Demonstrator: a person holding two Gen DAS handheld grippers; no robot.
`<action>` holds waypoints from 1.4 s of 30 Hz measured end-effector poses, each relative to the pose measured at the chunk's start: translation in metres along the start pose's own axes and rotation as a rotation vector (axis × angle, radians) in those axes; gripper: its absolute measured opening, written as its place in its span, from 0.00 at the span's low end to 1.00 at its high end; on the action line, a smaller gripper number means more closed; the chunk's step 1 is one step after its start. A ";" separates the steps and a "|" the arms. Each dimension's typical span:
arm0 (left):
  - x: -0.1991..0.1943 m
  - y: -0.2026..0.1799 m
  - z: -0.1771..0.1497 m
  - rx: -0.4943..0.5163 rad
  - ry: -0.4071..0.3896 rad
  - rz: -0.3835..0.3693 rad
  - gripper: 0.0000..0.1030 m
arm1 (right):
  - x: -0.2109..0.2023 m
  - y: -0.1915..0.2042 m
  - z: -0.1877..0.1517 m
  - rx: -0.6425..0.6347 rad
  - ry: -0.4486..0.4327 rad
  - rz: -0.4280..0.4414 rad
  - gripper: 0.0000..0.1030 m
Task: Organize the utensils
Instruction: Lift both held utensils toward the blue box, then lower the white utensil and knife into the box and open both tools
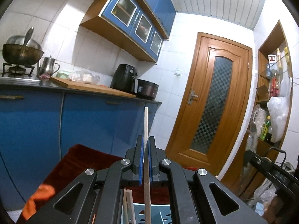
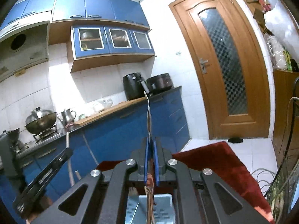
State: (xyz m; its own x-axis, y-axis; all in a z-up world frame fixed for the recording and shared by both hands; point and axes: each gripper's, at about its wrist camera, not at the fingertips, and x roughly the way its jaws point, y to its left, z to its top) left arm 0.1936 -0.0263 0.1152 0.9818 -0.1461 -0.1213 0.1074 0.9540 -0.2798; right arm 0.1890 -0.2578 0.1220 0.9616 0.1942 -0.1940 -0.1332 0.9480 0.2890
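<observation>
My left gripper (image 1: 146, 140) is shut on a pale wooden chopstick (image 1: 146, 123) that sticks up past the fingertips and runs back down between the blue pads. Under it stands a light blue slotted utensil holder (image 1: 158, 211) with more chopsticks (image 1: 129, 203) in it. My right gripper (image 2: 151, 140) is shut on a thin metal utensil (image 2: 149, 112), seen edge-on, with a dark patterned handle (image 2: 150, 186) behind the pads. The holder (image 2: 164, 203) lies right below. In the right wrist view the left gripper (image 2: 65, 154) shows at lower left with its chopstick (image 2: 69, 168).
A dark red cloth (image 2: 224, 164) covers the surface under the holder. Blue cabinets (image 1: 84, 123) with a counter carry a wok (image 1: 20, 56), a kettle (image 1: 47, 67), a cutting board (image 1: 89, 87) and an air fryer (image 1: 125, 78). A wooden door (image 1: 211, 102) and cluttered shelves (image 1: 274, 97) stand to the right.
</observation>
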 end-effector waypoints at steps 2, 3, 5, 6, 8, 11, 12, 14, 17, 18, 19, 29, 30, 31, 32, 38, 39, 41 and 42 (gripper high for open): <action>-0.001 -0.002 -0.002 0.006 -0.023 -0.002 0.04 | 0.007 0.001 -0.005 -0.015 -0.017 -0.022 0.07; -0.001 -0.003 -0.002 0.008 -0.034 -0.002 0.04 | 0.010 0.002 -0.007 -0.022 -0.021 -0.024 0.07; -0.001 -0.004 -0.001 0.008 -0.052 -0.009 0.04 | 0.017 0.003 -0.014 -0.038 -0.024 -0.033 0.07; -0.002 -0.005 0.001 0.009 -0.058 -0.011 0.04 | 0.020 0.004 -0.017 -0.051 -0.024 -0.036 0.07; -0.001 -0.006 0.005 0.017 -0.080 -0.007 0.04 | 0.024 0.004 -0.022 -0.067 -0.019 -0.043 0.07; 0.004 -0.008 0.003 0.043 -0.107 0.020 0.04 | 0.027 0.001 -0.030 -0.072 -0.001 -0.040 0.07; 0.006 -0.007 0.000 0.048 -0.107 0.027 0.04 | 0.028 0.002 -0.033 -0.078 0.009 -0.036 0.07; 0.012 -0.006 -0.006 0.053 -0.103 0.043 0.04 | 0.029 0.002 -0.036 -0.090 0.019 -0.029 0.07; 0.018 -0.001 -0.015 0.057 -0.088 0.069 0.04 | 0.028 0.002 -0.037 -0.103 0.015 -0.024 0.07; 0.020 0.000 -0.019 0.062 -0.075 0.079 0.04 | 0.027 0.001 -0.036 -0.102 0.016 -0.019 0.07; 0.020 0.001 -0.023 0.068 -0.067 0.085 0.04 | 0.026 0.001 -0.036 -0.100 0.020 -0.016 0.07; -0.001 -0.003 -0.034 0.145 -0.031 0.074 0.04 | 0.010 0.010 -0.036 -0.141 0.077 -0.004 0.07; -0.006 -0.003 -0.036 0.150 -0.028 0.071 0.04 | 0.010 0.011 -0.039 -0.137 0.095 0.000 0.07; -0.009 -0.004 -0.037 0.155 -0.023 0.070 0.04 | 0.009 0.012 -0.042 -0.132 0.112 0.009 0.07; -0.011 -0.005 -0.038 0.158 -0.019 0.068 0.04 | 0.009 0.012 -0.044 -0.129 0.125 0.013 0.07; -0.020 -0.002 -0.041 0.160 0.058 0.040 0.18 | 0.002 0.015 -0.053 -0.116 0.184 0.029 0.12; -0.023 0.001 -0.040 0.147 0.072 0.038 0.26 | -0.001 0.014 -0.053 -0.105 0.189 0.034 0.15; -0.028 0.003 -0.039 0.131 0.086 0.031 0.31 | -0.007 0.012 -0.053 -0.086 0.194 0.044 0.17; -0.033 0.004 -0.037 0.124 0.095 0.024 0.31 | -0.011 0.011 -0.053 -0.078 0.194 0.045 0.20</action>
State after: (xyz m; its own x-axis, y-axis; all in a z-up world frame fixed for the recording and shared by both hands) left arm 0.1560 -0.0271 0.0824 0.9658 -0.1409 -0.2175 0.1079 0.9817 -0.1567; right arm 0.1643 -0.2364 0.0778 0.8908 0.2749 -0.3619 -0.2005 0.9524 0.2298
